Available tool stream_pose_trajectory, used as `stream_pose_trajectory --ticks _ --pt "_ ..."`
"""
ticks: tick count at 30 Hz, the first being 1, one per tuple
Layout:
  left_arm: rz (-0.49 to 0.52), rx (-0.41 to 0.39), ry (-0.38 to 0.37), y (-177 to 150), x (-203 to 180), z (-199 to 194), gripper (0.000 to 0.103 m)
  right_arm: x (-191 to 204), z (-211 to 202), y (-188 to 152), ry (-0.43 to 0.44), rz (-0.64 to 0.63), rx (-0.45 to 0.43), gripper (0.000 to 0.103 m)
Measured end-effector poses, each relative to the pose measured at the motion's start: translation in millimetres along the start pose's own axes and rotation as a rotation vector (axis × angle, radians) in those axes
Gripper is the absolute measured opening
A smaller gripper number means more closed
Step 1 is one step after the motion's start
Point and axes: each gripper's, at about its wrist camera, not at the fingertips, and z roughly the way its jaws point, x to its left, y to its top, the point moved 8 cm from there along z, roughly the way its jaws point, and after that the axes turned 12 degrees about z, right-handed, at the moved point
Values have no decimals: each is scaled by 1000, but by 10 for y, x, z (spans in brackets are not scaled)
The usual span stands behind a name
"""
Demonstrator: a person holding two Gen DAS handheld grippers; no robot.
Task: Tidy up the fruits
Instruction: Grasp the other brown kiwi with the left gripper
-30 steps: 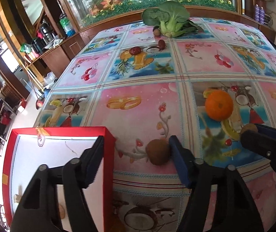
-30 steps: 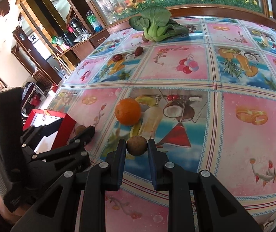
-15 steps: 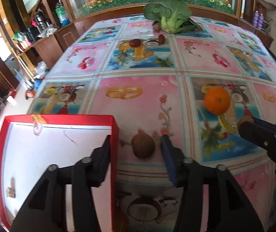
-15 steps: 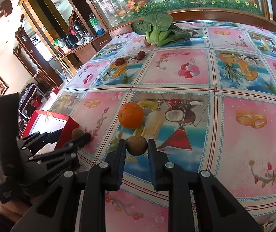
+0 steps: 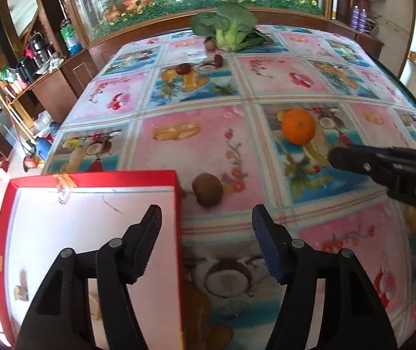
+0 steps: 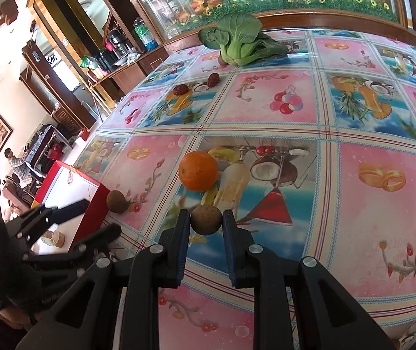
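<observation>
While right gripper [image 6: 206,224] clamps a brown fruit [image 6: 205,219] beside the orange [image 6: 198,170], left gripper [image 5: 206,227] hangs wide open near another brown fruit [image 5: 207,189] by the red box [image 5: 91,176].

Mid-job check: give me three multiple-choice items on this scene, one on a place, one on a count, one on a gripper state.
1. Where is the loose brown fruit?
A. inside the red box
B. on the tablecloth beside the red box
C. against the greens

2. How many oranges are on the table?
A. one
B. two
C. three

3. The right hand-held gripper is
A. wide open, empty
B. shut on the small brown fruit
C. out of view

Key: B, it lies just outside the box wall; A, only one is visible; B, both jaws touch that fruit.
</observation>
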Motion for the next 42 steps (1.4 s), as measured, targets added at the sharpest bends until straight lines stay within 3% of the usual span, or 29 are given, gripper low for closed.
stream_pose_trajectory --ticks 7,12,17,22,25,28,32,40,42 --pt "13 8 12 137 17 117 66 -9 12 -7 1 3 7 21" --pt "42 -3 -31 189 -103 120 66 8 7 -15 4 0 7 21" --pt "67 -41 -149 157 -263 -9 66 2 18 -17 2 6 12 21" --pt "121 -109 -76 174 -301 -206 67 -6 12 -16 1 9 9 21" --pt "126 -77 -110 88 -364 -245 67 -15 17 -14 5 14 13 21" --pt "130 -93 -173 -6 -529 -360 67 -9 15 -9 8 15 13 21" --pt "140 -62 -127 4 -566 -240 67 -24 23 -11 3 15 15 21" --pt "86 -33 -125 192 -482 -12 67 -96 44 7 10 57 34 21" --pt "91 -20 -125 224 -483 54 62 -100 41 9 12 60 35 21"
